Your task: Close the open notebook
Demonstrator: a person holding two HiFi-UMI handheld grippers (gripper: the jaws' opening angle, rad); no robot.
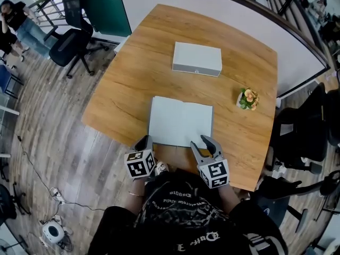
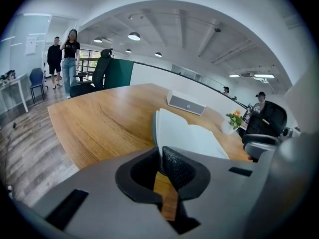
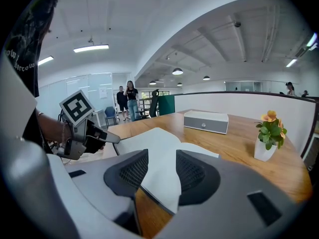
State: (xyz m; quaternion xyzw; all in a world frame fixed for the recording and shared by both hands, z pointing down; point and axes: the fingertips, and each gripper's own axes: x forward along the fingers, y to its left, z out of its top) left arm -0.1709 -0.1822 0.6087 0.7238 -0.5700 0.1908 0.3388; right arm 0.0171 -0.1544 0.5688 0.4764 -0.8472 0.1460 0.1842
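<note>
The open notebook [image 1: 180, 122] lies with its white pages up near the table's front edge. My left gripper [image 1: 144, 141] is at its near left corner. In the left gripper view the jaws [image 2: 160, 156] are shut on the left leaf's edge, and that leaf [image 2: 156, 128] stands raised off the wood. My right gripper [image 1: 204, 142] sits at the near right corner. Its jaws [image 3: 162, 171] stand apart, with the right page's corner [image 3: 164, 183] lying between the pads. The left gripper [image 3: 115, 139] also shows in the right gripper view, at the notebook's far corner.
A white box [image 1: 197, 59] lies at the back of the wooden table [image 1: 127, 84]. A small potted flower [image 1: 247, 99] stands to the right of the notebook. Office chairs [image 1: 74, 33] stand on the floor at left, and people stand far off there.
</note>
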